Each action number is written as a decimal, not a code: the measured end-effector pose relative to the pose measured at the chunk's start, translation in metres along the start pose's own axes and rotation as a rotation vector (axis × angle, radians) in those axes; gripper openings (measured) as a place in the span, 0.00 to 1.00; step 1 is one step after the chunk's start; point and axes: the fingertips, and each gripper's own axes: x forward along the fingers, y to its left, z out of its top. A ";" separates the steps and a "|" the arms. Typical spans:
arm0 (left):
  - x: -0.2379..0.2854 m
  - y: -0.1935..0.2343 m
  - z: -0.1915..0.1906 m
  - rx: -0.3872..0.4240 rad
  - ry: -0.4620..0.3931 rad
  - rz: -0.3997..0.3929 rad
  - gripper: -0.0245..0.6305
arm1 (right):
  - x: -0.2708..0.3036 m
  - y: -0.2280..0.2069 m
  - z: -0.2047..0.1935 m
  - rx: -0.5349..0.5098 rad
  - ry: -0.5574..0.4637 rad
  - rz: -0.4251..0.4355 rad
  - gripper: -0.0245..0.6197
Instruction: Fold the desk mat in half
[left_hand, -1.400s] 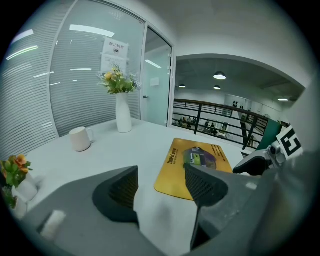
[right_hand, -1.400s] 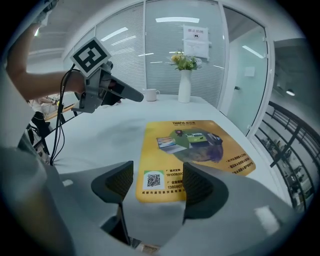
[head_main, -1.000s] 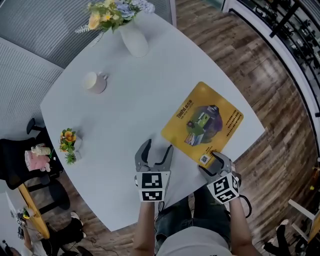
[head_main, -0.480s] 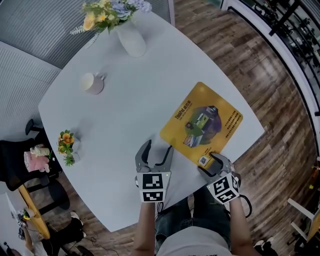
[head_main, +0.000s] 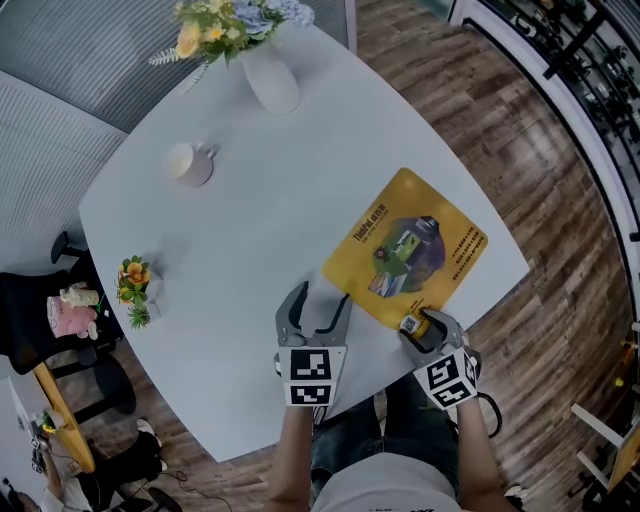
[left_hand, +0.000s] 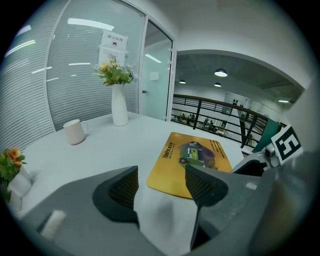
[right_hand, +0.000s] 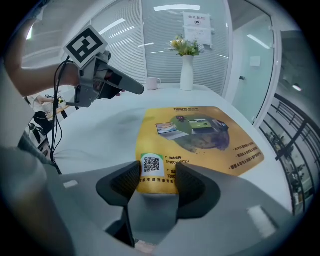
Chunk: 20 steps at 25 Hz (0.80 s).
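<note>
The yellow desk mat (head_main: 415, 245) lies flat on the white table (head_main: 250, 230), near its right edge. My right gripper (head_main: 425, 325) is at the mat's near corner, the one with the QR code. In the right gripper view the mat (right_hand: 200, 130) reaches between the two pads, and the right gripper (right_hand: 157, 182) is open. Its jaws have just been closing around that corner without pressing on it. My left gripper (head_main: 315, 300) hovers open over bare table just left of the mat's near-left edge. In the left gripper view nothing lies between the left gripper (left_hand: 160, 182) jaws, and the mat (left_hand: 192, 160) lies ahead.
A white vase of flowers (head_main: 268, 75) and a white mug (head_main: 188, 163) stand at the far side of the table. A small potted flower (head_main: 135, 285) sits near the left edge. The table's edge runs close behind the right gripper; wooden floor (head_main: 540, 150) lies beyond.
The right gripper's jaws have narrowed around the mat's near corner. The left gripper and the mat have stayed where they were.
</note>
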 end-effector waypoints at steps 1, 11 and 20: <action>0.000 0.000 0.001 0.001 -0.002 0.001 0.49 | 0.000 -0.001 0.000 0.000 0.001 -0.002 0.42; -0.010 0.000 0.010 0.007 -0.021 0.023 0.49 | -0.003 -0.008 0.005 -0.065 0.022 -0.035 0.28; -0.015 -0.002 0.025 0.012 -0.050 0.048 0.49 | -0.012 -0.017 0.019 -0.073 -0.027 -0.030 0.21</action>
